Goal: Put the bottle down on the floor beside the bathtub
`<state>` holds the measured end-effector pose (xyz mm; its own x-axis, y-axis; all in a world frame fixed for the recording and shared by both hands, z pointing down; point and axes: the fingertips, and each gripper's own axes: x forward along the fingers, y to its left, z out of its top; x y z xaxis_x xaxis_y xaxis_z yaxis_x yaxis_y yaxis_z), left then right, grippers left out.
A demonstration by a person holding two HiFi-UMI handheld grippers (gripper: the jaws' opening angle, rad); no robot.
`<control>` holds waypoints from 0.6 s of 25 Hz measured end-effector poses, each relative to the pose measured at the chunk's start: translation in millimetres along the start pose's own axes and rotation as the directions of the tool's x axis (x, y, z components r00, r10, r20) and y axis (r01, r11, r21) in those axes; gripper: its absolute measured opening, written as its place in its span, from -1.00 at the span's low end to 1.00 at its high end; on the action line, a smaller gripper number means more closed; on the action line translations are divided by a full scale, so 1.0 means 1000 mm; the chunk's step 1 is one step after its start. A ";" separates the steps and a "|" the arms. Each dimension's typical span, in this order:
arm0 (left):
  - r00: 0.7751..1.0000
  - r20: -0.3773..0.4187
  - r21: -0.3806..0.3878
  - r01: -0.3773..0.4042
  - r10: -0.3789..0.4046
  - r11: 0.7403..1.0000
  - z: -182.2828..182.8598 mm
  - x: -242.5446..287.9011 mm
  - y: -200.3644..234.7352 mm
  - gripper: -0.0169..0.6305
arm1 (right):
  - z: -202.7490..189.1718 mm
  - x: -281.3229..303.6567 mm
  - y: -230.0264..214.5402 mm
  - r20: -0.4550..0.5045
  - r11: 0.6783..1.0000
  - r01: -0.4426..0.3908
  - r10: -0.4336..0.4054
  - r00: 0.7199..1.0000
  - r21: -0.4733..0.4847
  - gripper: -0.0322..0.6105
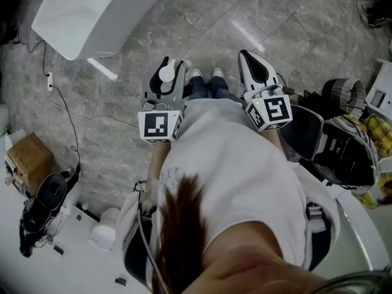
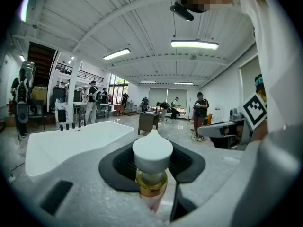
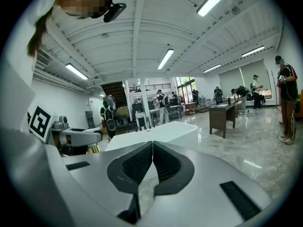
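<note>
In the left gripper view a bottle [image 2: 152, 156] with a white teardrop cap, gold collar and pinkish body stands upright between the dark pads, and my left gripper [image 1: 166, 65] is shut on it. From the head view the white cap [image 1: 166, 74] shows between the jaws, over the grey marble floor [image 1: 202, 23]. The white bathtub [image 1: 92, 11] lies ahead to the left, and its rim [image 2: 75, 143] shows beyond the bottle. My right gripper [image 1: 246, 55] is held level beside the left one, with its jaws together and nothing between them [image 3: 151, 150].
A cardboard box [image 1: 27, 158] and a black device [image 1: 43, 207] sit at the left, with a cable [image 1: 67, 118] across the floor. Black bags and gear [image 1: 343, 152] crowd the right. A wooden desk [image 2: 149, 121] and a standing person [image 2: 200, 115] are farther off.
</note>
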<state>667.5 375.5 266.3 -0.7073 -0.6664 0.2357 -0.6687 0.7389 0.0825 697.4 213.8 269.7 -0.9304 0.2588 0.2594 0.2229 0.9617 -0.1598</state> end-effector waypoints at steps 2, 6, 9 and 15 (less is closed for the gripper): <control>1.000 -0.001 0.000 -0.004 0.004 1.000 0.000 0.002 -0.003 -0.48 | 0.000 -0.002 -0.003 0.000 1.000 -0.003 0.003 1.000 -0.001 -0.86; 1.000 -0.001 0.003 -0.009 0.009 1.000 0.003 0.004 -0.006 -0.48 | 0.003 -0.004 -0.007 0.001 1.000 -0.008 0.008 1.000 -0.003 -0.86; 1.000 0.007 0.005 -0.019 0.019 1.000 0.007 0.007 -0.010 -0.48 | 0.005 -0.007 -0.013 0.005 1.000 -0.018 0.018 1.000 -0.007 -0.86; 0.999 0.018 0.010 -0.045 0.045 0.999 0.015 0.015 -0.025 -0.47 | 0.010 -0.020 -0.032 0.023 0.999 -0.036 0.037 0.999 -0.014 -0.86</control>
<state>670.2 345.3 253.4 -0.7408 -0.6342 0.2214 -0.6382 0.7673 0.0625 705.3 176.7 259.8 -0.9280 0.2917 0.2317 0.2607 0.9528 -0.1554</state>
